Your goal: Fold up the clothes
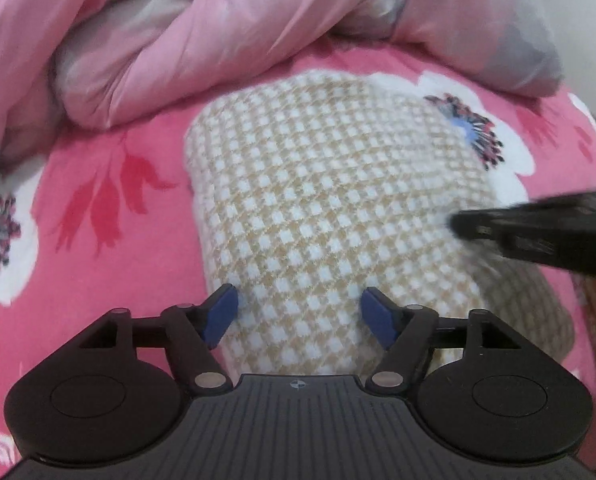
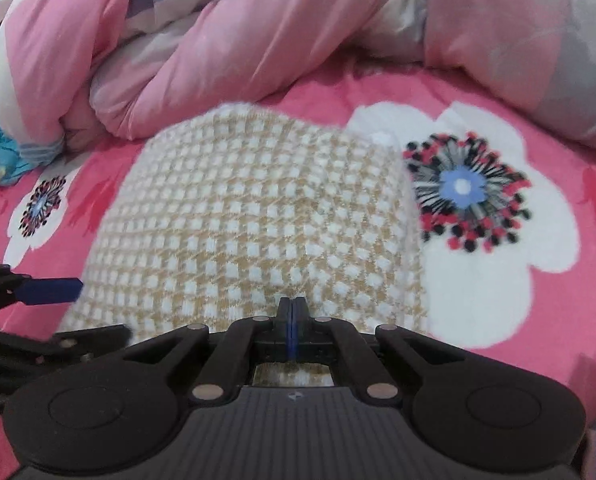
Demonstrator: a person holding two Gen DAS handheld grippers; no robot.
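Right wrist: right gripper (image 2: 293,306) fingers together over checked garment (image 2: 258,216)

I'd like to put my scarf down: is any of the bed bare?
Bare sheet lies right of the checked garment, on the white flower. A strip left of it too. The back is crowded by the bunched quilt.

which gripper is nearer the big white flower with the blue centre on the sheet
Right. The right gripper, jaws shut, sits at the checked knit garment's near edge, beside the white flower. The left gripper, jaws open, is over the garment's opposite side, farther away.
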